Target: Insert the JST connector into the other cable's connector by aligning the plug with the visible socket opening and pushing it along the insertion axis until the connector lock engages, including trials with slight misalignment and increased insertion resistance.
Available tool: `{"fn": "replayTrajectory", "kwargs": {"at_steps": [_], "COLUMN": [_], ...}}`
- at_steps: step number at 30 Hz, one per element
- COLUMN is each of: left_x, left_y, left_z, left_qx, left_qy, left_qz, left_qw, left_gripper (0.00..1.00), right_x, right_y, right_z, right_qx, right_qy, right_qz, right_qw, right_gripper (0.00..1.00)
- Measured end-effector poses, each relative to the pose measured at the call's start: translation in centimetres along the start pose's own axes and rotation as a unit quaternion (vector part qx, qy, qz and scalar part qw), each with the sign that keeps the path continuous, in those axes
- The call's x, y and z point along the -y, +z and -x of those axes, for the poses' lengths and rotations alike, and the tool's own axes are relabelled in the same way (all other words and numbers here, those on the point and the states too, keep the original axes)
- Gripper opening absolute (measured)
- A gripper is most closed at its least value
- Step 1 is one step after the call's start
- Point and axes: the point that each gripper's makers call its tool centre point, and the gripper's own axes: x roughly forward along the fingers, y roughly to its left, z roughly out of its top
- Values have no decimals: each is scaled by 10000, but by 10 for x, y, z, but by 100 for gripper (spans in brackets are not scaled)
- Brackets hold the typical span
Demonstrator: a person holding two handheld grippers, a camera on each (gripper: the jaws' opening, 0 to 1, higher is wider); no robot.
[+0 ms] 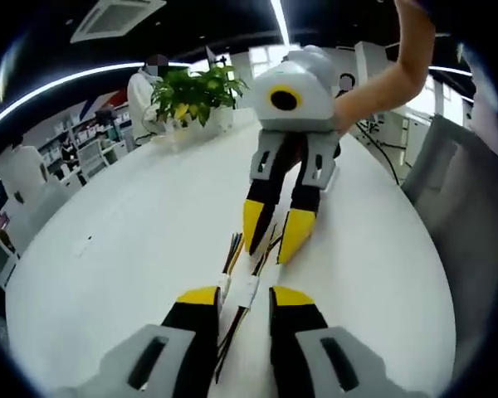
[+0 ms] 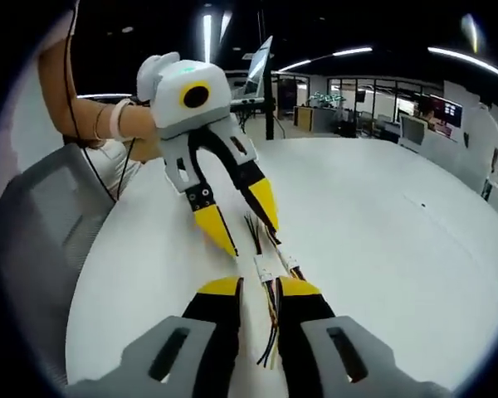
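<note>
- In the left gripper view, the left gripper rises from 6 o'clock with its 2 yellow-tipped jaws spread, a clear gap between them.
- A white connector lies on the white table in that gap, just past the tips; it seems to touch neither jaw, though the fisheye view makes this hard to judge.
- Its multicoloured wires trail back toward 6 o'clock between the jaws.
- The right gripper comes down from 12 o'clock, tips near the table, jaws parted, with a 2nd wire bundle fanned at its 9 o'clock side.
- A person's forearm holds it from 1 o'clock; a potted plant stands at 11 o'clock.
- In the right gripper view, the right gripper also stands spread, holding nothing, with 2 white connectors lying side by side at 12 o'clock of its tips.
- The left gripper hangs beyond them at 11 o'clock, jaws apart, above dark wires.
- A grey chair sits at 9 o'clock.
</note>
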Motion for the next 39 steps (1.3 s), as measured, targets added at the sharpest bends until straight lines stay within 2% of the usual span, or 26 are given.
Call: {"fn": "replayTrajectory", "kwargs": {"at_steps": [2,5,7,12,14,19,23,27,29,32,36,39], "left_x": [0,1,2,-2,-3,3,10,20,25,35,38,43], "left_y": [1,5,11,42,47,50,56,54,53,52,57,56], "left_z": [3,9,14,30,36,48,56,59,60,64,70,73], "left_qx": [30,108,214,817,935,858,1037,1037,994,971,1106,1091], "left_qy": [27,83,99,359,422,563,575,550,527,480,615,631], "left_qz": [89,152,140,538,669,606,891,1114,1000,1109,1214,1254], "left_qw": [10000,9998,9996,9946,9925,9929,9889,9868,9886,9879,9845,9841], "left_gripper": [17,17,18,24,29,38,46,55,55,59,71,72], "right_x": [-3,-8,-14,-23,-25,-28,-29,-33,-35,-39,-41,-42], "right_y": [4,4,2,1,3,15,23,26,25,25,25,23], "right_z": [5,11,14,22,26,37,44,47,49,52,56,61], "right_qx": [146,164,161,137,145,286,402,396,384,381,381,381], "right_qy": [-74,-150,-100,-197,-225,-385,-509,-577,-593,-657,-783,-864], "right_qz": [-163,-292,-573,-662,-691,-776,-865,-914,-940,-965,-1026,-1099], "right_qw": [9997,9993,9982,9975,9973,9958,9941,9934,9931,9924,9909,9895], "right_gripper": [14,16,17,25,28,38,49,57,60,65,73,76]}}
